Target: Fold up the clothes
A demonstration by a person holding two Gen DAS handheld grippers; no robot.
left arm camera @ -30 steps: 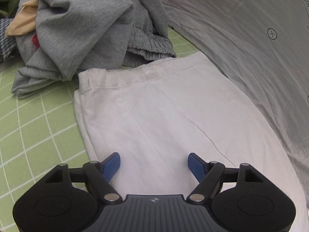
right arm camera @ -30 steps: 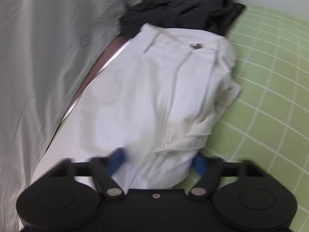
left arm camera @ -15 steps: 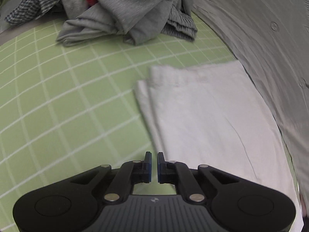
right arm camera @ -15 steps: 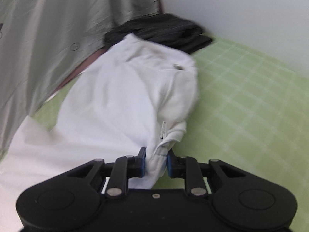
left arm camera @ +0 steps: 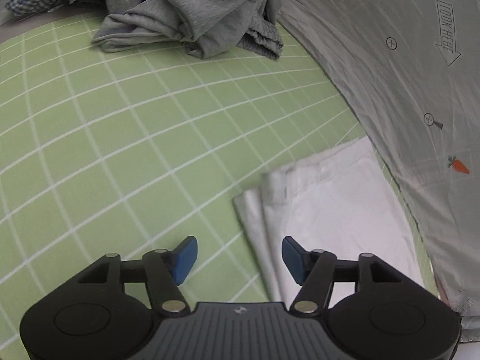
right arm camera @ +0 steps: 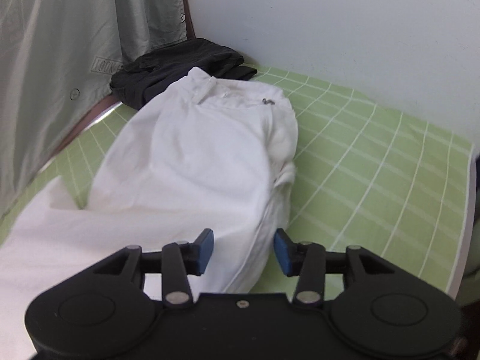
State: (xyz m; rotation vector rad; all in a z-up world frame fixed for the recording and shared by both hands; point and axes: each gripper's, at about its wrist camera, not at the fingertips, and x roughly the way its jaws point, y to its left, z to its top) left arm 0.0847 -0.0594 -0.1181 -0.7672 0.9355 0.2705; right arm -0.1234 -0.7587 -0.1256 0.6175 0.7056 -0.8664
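- The white trousers [right arm camera: 192, 162] lie on the green checked sheet [right arm camera: 375, 162], waistband far, hem [left arm camera: 330, 210] near the left claw
- Right claw [right arm camera: 243, 250] is opening, a trouser fold between its blue pads but released
- Left claw [left arm camera: 239, 258] is opening, empty, over the trousers' edge
- A dark garment [right arm camera: 180, 69] lies beyond; a grey clothes pile [left arm camera: 192, 15] lies far across the sheet

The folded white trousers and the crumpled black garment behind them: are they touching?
Touching. In the right wrist view the waistband end of the folded white trousers lies directly against and slightly over the crumpled black garment, no green sheet between them.
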